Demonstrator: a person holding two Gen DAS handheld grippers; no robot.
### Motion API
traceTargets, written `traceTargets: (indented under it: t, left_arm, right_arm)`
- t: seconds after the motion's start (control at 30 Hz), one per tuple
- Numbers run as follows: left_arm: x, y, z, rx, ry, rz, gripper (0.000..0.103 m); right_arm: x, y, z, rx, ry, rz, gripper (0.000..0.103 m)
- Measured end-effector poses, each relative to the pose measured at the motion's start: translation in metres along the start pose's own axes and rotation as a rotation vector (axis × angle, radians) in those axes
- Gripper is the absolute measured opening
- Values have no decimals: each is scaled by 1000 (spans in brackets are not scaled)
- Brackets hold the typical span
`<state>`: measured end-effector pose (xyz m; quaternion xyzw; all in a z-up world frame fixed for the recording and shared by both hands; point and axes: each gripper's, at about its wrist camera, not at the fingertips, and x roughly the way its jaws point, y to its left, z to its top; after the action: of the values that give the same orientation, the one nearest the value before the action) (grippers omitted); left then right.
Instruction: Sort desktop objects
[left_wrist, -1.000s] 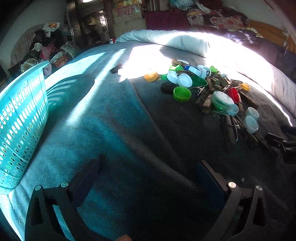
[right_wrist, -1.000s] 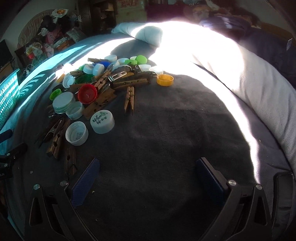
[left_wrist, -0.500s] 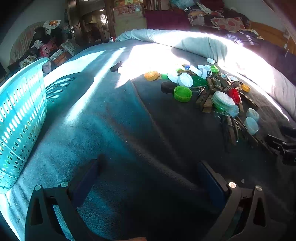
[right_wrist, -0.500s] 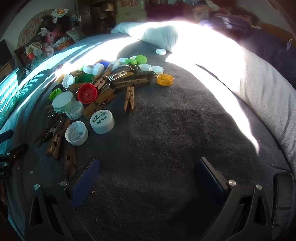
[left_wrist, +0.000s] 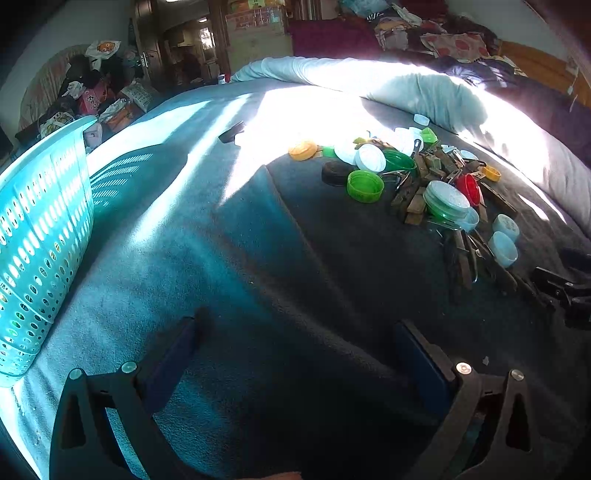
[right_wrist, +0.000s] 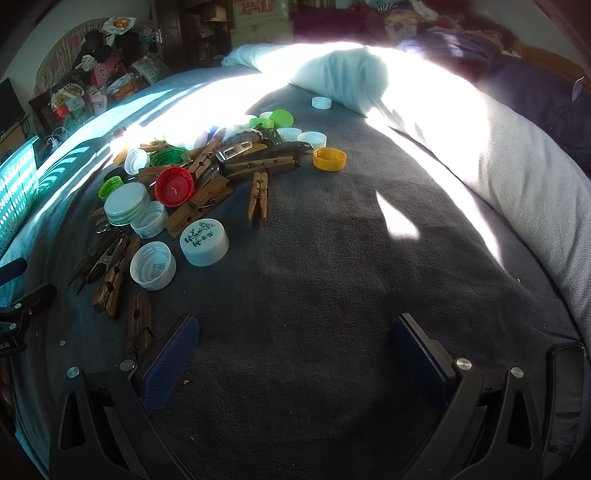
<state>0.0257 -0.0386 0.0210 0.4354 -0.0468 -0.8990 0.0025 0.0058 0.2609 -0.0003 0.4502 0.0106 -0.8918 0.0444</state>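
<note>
1. Dark blanket (right_wrist: 332, 280) carries the mixed pile of caps and wooden clothespins (right_wrist: 192, 177); the teal basket (left_wrist: 40, 236) stands well apart, cut off at the frame edge
2. Left gripper (left_wrist: 291, 354) and right gripper (right_wrist: 295, 350) both gape wide, empty; sorting looks barely begun
3. Next: reach the nearest white cap (right_wrist: 153, 265)
4. Glare hides far caps

Bare dark grey blanket (right_wrist: 332, 295) lies open on the bed ahead of the right gripper (right_wrist: 295, 350). A heap of plastic bottle caps and wooden clothespins (right_wrist: 184, 192) crowds its left side. A perforated turquoise plastic basket (left_wrist: 37, 240) stands at the bed's left edge, and a rolled pale quilt (right_wrist: 517, 166) lines the right edge.
</note>
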Motion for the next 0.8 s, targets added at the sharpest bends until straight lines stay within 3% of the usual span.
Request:
traceTargets:
  t: [0.8]
  left_arm:
    - [-2, -4, -4, 2, 1, 4, 103]
  right_arm:
    - [-1, 0, 0, 0, 0, 0, 103]
